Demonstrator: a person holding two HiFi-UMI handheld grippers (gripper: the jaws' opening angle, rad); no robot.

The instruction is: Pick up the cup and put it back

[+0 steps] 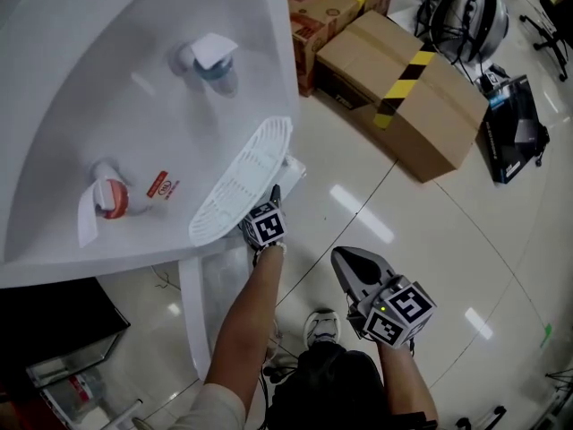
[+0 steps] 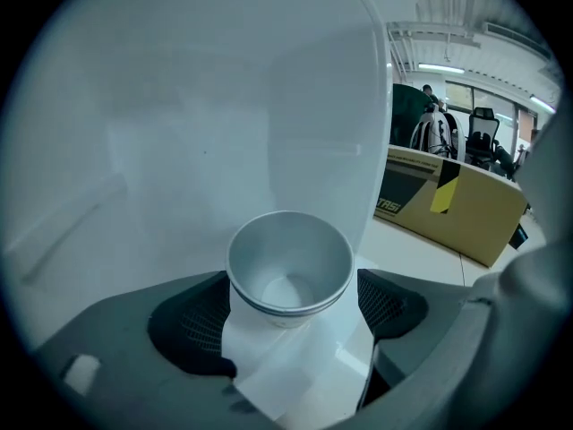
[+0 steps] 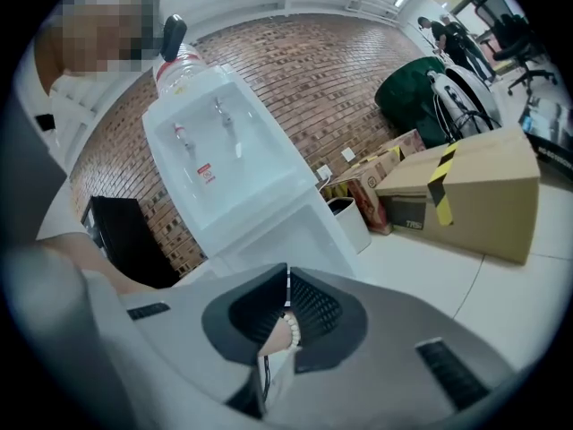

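The left gripper (image 1: 271, 201) reaches in under the white drip tray (image 1: 246, 177) at the near right edge of the water dispenser (image 1: 134, 88). Its own view shows the jaws spread wide with the cup (image 2: 289, 267) standing upright between them. The dark ribbed pads (image 2: 192, 316) sit just beside the cup wall on either side. As far as the view shows, a thin gap remains on each side, so the cup is not pinched. The cup is pale and empty, with its mouth open upward, and it rests on a white ledge (image 2: 295, 374) against the dispenser's front. In the head view the tray hides the cup.

The right gripper (image 1: 344, 262) hangs nearer and further right, well apart from the dispenser and above the glossy floor (image 1: 430, 240). Its jaws are pressed together with nothing between them.

On the dispenser's sloped top, a blue tap (image 1: 210, 61) lies on the far side and a red tap (image 1: 107, 195) on the near left. A cardboard box (image 1: 412, 97) with yellow and black striped tape lies on the floor at the far right. In the right gripper view, a brick wall (image 3: 295, 70) stands behind the dispenser.
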